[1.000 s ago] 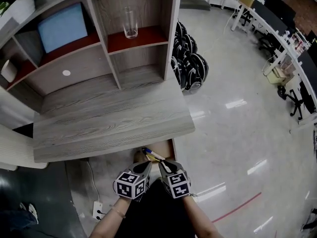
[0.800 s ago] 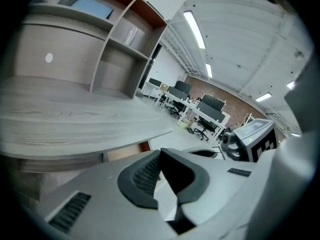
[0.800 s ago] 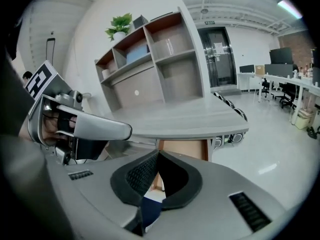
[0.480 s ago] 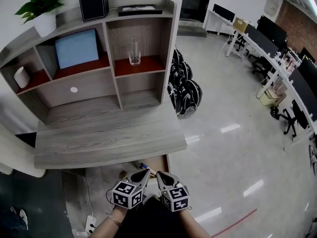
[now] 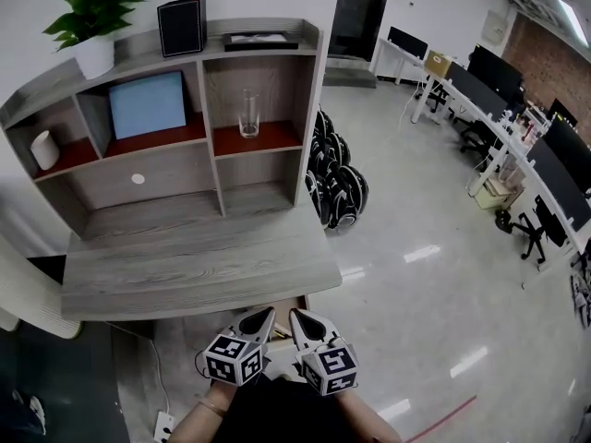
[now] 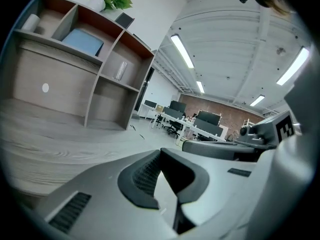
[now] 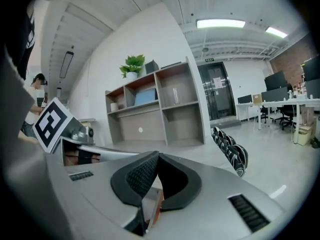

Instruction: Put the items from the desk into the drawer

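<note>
The grey wooden desk (image 5: 185, 266) has a bare top in the head view. Just under its front edge, a thin strip of the tan drawer (image 5: 289, 302) shows between the gripper tips; its contents are hidden. My left gripper (image 5: 268, 313) and right gripper (image 5: 295, 314) sit side by side below the desk edge, close to my body, both shut with nothing between the jaws. In the left gripper view the left gripper (image 6: 160, 152) points over the desk top. In the right gripper view the right gripper (image 7: 157, 155) faces the hutch.
The hutch holds a glass (image 5: 249, 113), a blue panel (image 5: 148, 104) and a white cylinder (image 5: 43, 149); a plant (image 5: 97, 7) and a black box (image 5: 181, 26) stand on top. Black helmets (image 5: 337, 187) lie on the floor to the right. A power strip (image 5: 164, 423) lies bottom left.
The head view has lifted, so the hutch's top and plant now show. Both grippers have stayed shut and together. Far less of the drawer shows under the desk edge than before.
</note>
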